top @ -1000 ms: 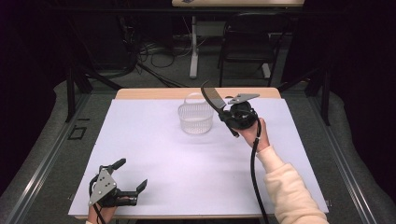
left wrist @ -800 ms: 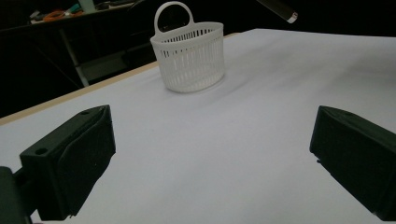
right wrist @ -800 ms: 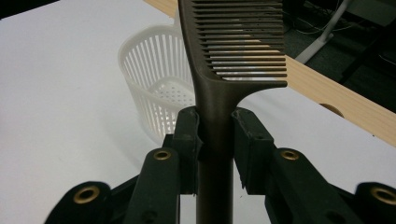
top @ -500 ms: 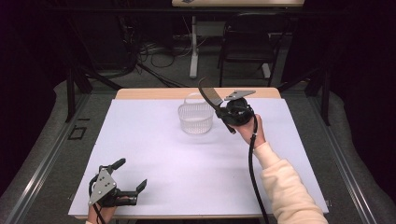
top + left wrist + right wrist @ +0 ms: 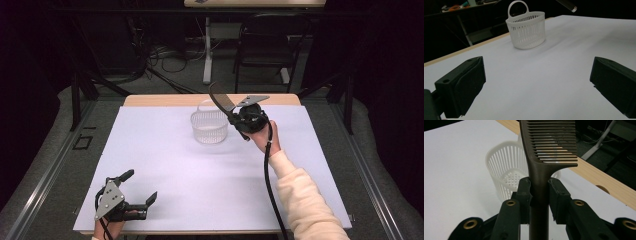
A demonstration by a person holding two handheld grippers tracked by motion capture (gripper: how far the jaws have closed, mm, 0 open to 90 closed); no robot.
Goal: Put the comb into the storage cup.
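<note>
dark brown comb (image 5: 541,157), white slatted basket (image 5: 209,126)

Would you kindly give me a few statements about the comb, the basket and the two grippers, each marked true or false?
1. The right gripper is shut on the comb. True.
2. The comb already lies inside the white basket. False: it is held in the air beside the basket.
3. The left gripper has its jaws open, with nothing between them. True.
4. The basket lies tipped on its side. False: it stands upright on the white table cover.
5. The basket has a loop handle at its rim. True.
</note>
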